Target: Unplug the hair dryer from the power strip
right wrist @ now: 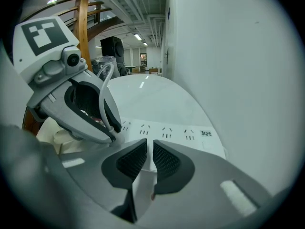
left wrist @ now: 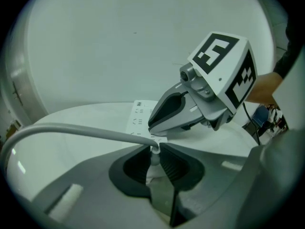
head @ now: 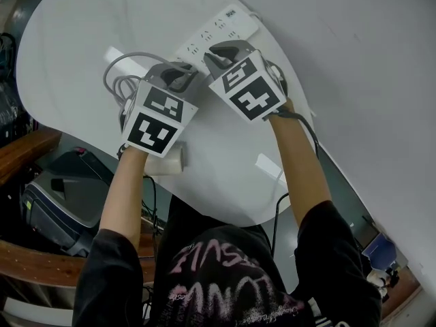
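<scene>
A white power strip (head: 218, 29) lies at the far side of the white oval table (head: 82, 33). My left gripper (head: 182, 73) is shut on the hair dryer's white plug (left wrist: 154, 152), which sits at the strip's (left wrist: 139, 114) near end. The grey cable (left wrist: 71, 129) runs off to the left and loops on the table (head: 117, 73). My right gripper (head: 221, 52) is shut, with its tips resting on the strip (right wrist: 167, 130) right beside the left gripper (right wrist: 110, 128). A cream-white object (head: 167, 162), mostly hidden, sits under the left gripper; the hair dryer itself cannot be made out.
A white wall (head: 368, 60) rises close behind the strip. The table's near edge curves in front of the person. A black case (head: 58, 199) and a wooden rail (head: 27, 148) stand on the floor to the left.
</scene>
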Tool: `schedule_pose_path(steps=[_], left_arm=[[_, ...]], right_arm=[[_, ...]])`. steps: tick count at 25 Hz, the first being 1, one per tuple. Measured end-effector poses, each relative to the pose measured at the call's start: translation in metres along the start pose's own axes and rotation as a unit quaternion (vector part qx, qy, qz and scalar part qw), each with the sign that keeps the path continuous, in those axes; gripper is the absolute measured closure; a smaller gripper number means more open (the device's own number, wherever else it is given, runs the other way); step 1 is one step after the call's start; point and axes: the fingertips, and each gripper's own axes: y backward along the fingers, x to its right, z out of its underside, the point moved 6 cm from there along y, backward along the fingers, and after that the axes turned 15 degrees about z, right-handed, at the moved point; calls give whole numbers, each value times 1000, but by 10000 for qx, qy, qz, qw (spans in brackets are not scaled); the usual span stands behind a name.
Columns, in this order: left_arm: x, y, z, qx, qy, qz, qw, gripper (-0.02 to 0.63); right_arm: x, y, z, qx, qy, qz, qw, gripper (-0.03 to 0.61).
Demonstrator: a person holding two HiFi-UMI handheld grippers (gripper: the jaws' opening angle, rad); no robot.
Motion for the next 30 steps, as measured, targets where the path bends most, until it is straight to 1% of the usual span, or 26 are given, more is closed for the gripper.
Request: schedule_pose_path(steps=[2, 3, 4, 6, 7, 8, 9, 12, 13, 14, 16, 17, 18, 19, 21, 22, 23, 25, 26, 27, 30], left_arm=[[-5, 2, 2, 179, 311, 79, 9993, 549], [-5, 2, 1, 212, 344, 63, 9992, 550], [-4, 3, 0, 175, 244, 6, 9995, 552], [1, 3, -2, -27, -157, -139, 9998, 555], [3, 3, -3, -91, -279, -176, 9994, 555], [4, 3, -2, -95, -299, -181, 9993, 557], [3, 2, -2, -51, -237, -160, 9996, 557], [-2, 3, 1, 195, 147, -58, 9997, 558], [-2, 3, 1, 212, 161, -70, 9996, 558], [-1, 3, 0, 158, 46, -113, 9998, 560], [4, 1, -2, -59, -376, -217, 9990, 561], [7, 0, -3, -127, -512, -242, 9983, 563], [7, 0, -3, -126, -525, -242, 9982, 563], [6, 1, -3, -48, -400, -218, 9990, 563], [0, 4, -1, 220, 59, -159, 9996, 563], [-1, 6, 0, 278, 144, -177, 9994, 563], [0, 6, -1, 227, 34, -232, 9995, 564], [7, 4, -2, -28, -433, -332, 9985, 566], [9, 3, -3, -94, -542, -338, 9979, 566], [8, 3, -2, -72, -502, -317, 9982, 566], [0, 7, -2, 249, 3, -229, 9994, 566]], right_arm=[[0, -1, 1, 11, 2, 19, 10000, 510], [0, 0, 1, 15, -8, 32, 10000, 509], [0, 0, 1, 16, -9, 44, 10000, 509], [0, 1, 0, 30, 8, 69, 10000, 509], [-1, 1, -1, 41, 13, 81, 10000, 509], [-1, 2, -1, 47, 16, 91, 9999, 509], [-1, 2, -1, 45, 11, 97, 9999, 511], [0, 0, 1, 10, -20, 95, 10000, 509], [0, -1, 1, 0, -24, 94, 10000, 509], [0, -1, 1, -1, -25, 94, 10000, 509], [1, -1, 1, 10, -28, 101, 9999, 509], [1, 0, 1, 13, -32, 107, 9999, 509], [2, 1, 1, 12, -33, 116, 9999, 509], [2, 1, 1, 12, -31, 123, 9999, 509], [1, 1, 0, 35, -32, 130, 9999, 509], [1, 1, 0, 47, -44, 130, 9999, 509], [0, 1, 0, 41, -56, 128, 9999, 509], [0, 1, 0, 6, -45, 123, 9999, 509], [0, 1, 0, 3, -36, 123, 9999, 508], [1, 1, -1, 14, -35, 129, 9999, 509], [1, 1, -1, 30, -95, 164, 9998, 509]])
